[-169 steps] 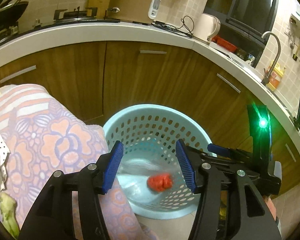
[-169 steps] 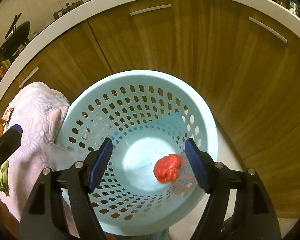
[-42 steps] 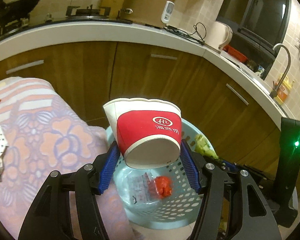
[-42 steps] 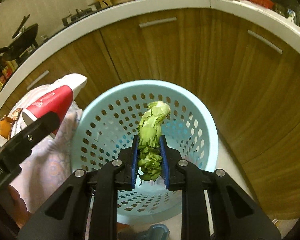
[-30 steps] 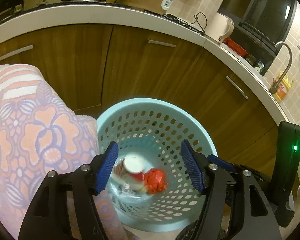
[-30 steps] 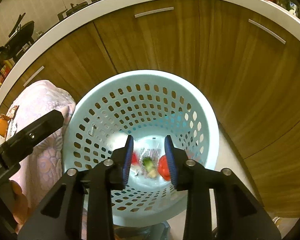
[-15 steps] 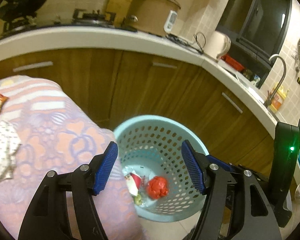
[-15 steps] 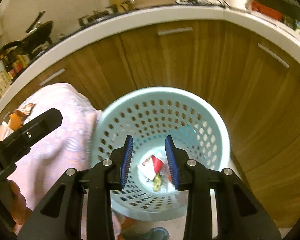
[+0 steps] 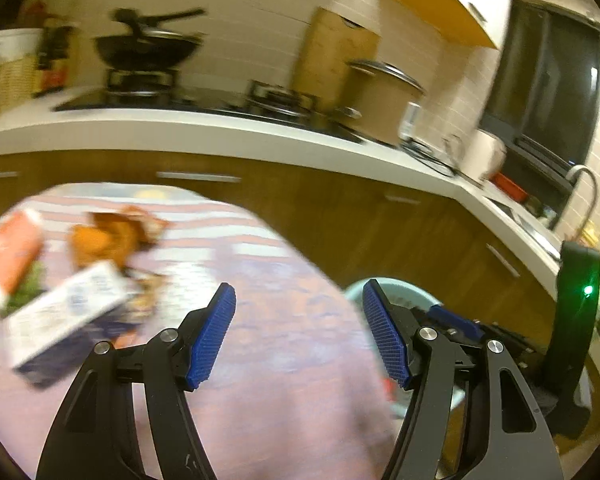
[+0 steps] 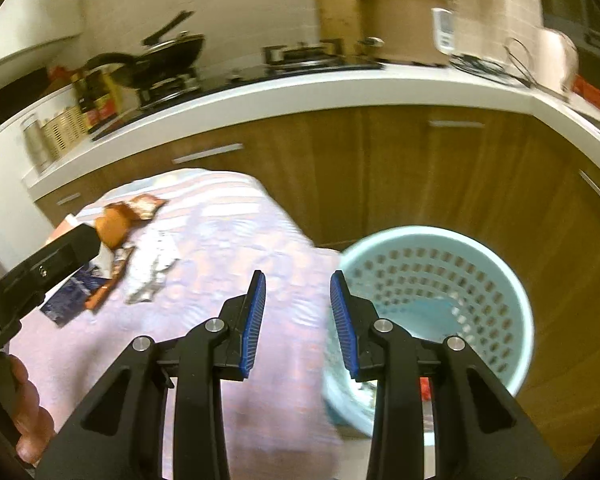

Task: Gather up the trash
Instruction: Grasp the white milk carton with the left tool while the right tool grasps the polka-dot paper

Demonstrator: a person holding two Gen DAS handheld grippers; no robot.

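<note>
Looking thru both wrist cams, pics are motion-blurred, so detail is limited. My left gripper has its blue pads spread wide w/ nothing between them, over the pink floral cloth on the table. My right gripper is parted too, a narrower gap, also holding nothing; it sits over the cloth's edge beside the bin.

Trash on the cloth, left cam: a white and blue carton at approx 9 o'clock, lying tilted; an orange wrapper at 10 o'clock just behind it; a red and white pack at far 9 o'clock w/ something green under it, can't tell what. Right cam also shows a crumpled silvery wrapper at 9 o'clock, near the carton.

Pale blue perforated basket stands on the floor at 3 o'clock in right cam, touching the hanging cloth, in front of wood cabinets. A bit of red shows inside it low down; other contents hidden by my gripper. In left cam only its rim peeks out at 3 o'clock behind the right pad.

Counter at 12 o'clock carries a wok and a rice cooker.
</note>
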